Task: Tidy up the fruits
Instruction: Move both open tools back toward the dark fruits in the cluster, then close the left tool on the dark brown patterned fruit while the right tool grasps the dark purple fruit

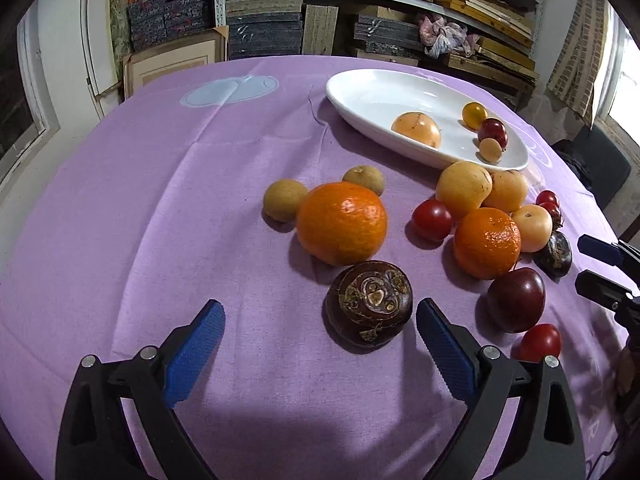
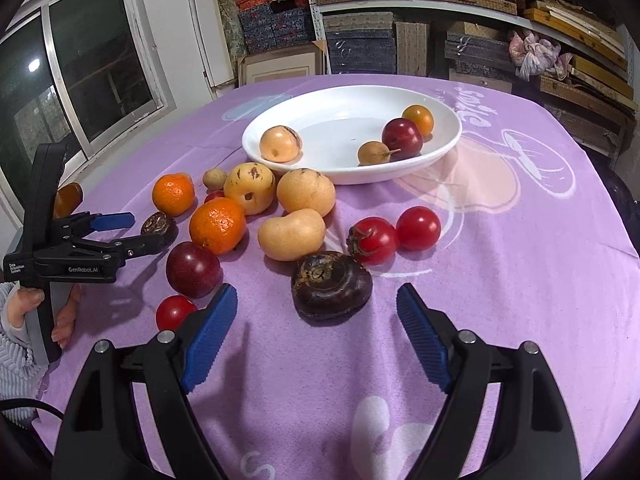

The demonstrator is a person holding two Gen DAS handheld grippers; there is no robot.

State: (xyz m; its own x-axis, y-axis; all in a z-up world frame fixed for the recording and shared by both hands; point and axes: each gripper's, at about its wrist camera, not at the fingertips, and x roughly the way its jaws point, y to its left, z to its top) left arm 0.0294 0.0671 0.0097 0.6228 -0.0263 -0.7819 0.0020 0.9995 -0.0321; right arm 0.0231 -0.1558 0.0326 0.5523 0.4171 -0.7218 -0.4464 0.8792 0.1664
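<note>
A white oval plate [image 1: 360,92] [image 2: 320,168] at the back of the table holds a pale orange fruit [image 1: 416,129], a yellow tomato [image 1: 474,114], a dark red plum [image 2: 401,136] and a small brown fruit [image 2: 372,153]. Loose fruits lie in front of it: oranges [image 1: 341,224] [image 2: 217,225], pale loquat-like fruits [image 2: 306,191], red tomatoes [image 2: 418,227], plums [image 2: 193,269]. My left gripper [image 1: 320,320] is open, with a dark water chestnut [image 1: 369,304] between its fingers. My right gripper [image 2: 316,308] is open just before another dark chestnut [image 2: 330,284].
The table wears a purple cloth [image 1: 160,200] with printed shapes. Shelves of stacked boxes [image 1: 280,20] stand behind it, a window [image 2: 80,80] to the left. The left gripper also shows at the left edge of the right wrist view [image 2: 120,232].
</note>
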